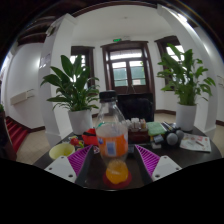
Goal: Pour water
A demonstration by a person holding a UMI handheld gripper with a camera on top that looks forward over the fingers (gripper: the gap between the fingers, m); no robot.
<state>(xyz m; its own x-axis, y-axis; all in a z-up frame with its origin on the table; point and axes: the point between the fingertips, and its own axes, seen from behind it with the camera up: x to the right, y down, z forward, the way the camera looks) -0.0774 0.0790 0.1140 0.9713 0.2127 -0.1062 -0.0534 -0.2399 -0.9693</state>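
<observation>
A clear plastic bottle with an orange-and-white label and a white cap stands upright on the dark table. It is just ahead of my gripper, centred between the two fingers. A gap shows on each side between the bottle and the purple pads, so the gripper is open. A small round orange thing, possibly a cup, sits on the table in front of the bottle, between the fingertips. I cannot tell whether the bottle holds any water.
A yellow bowl and red items lie left of the bottle. Small objects and a paper lie to the right. Two potted plants stand behind the table, before a dark double door.
</observation>
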